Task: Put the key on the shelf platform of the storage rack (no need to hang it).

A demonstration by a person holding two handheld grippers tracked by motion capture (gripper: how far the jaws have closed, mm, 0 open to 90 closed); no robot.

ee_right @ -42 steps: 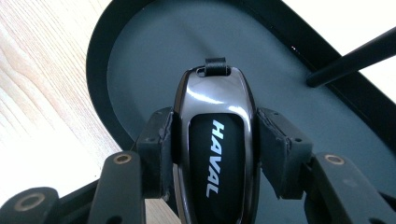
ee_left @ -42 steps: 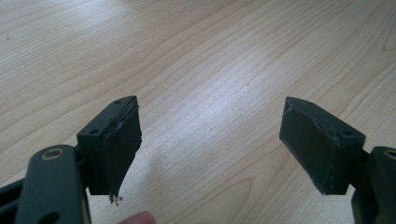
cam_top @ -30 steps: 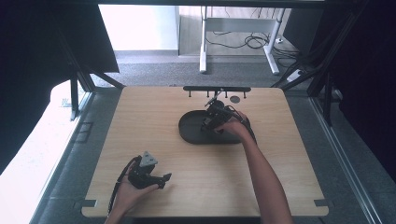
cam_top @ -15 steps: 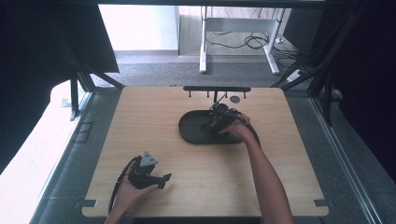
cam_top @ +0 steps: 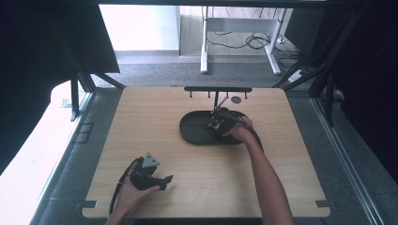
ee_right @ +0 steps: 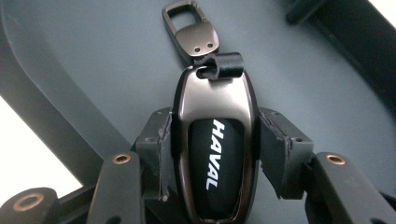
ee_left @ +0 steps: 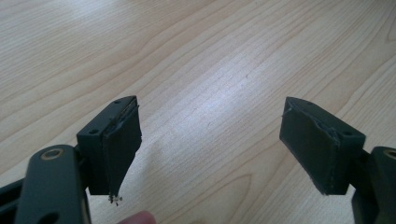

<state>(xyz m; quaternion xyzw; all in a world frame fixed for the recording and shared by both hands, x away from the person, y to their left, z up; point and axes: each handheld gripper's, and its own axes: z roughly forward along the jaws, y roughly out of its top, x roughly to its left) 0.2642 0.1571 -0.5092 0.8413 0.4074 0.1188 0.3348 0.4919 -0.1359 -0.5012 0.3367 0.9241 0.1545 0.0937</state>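
A dark metal car key fob (ee_right: pixel 215 154) marked HAVAL, with a leather loop and a carabiner clip (ee_right: pixel 189 21), sits between the jaws of my right gripper (ee_right: pixel 217 128), which is shut on its two sides. The fob is over the inside of a black oval tray (ee_right: pixel 93 56); I cannot tell if it touches the floor. In the high view my right gripper (cam_top: pixel 219 123) is over the right half of the tray (cam_top: pixel 187 136). My left gripper (cam_top: pixel 162 180) rests near the table's front left. Its jaws (ee_left: pixel 210 135) stand open over bare wood.
A black rack bar with small hooks (cam_top: pixel 218 89) stands along the far edge of the wooden table (cam_top: pixel 141 122), just behind the tray. A small dark disc (cam_top: pixel 236 100) lies beside it. A fingertip (ee_left: pixel 137 218) shows at the bottom of the left gripper view.
My right gripper, with the fob, has moved slightly toward me and lower over the tray. The left gripper has stayed where it was.
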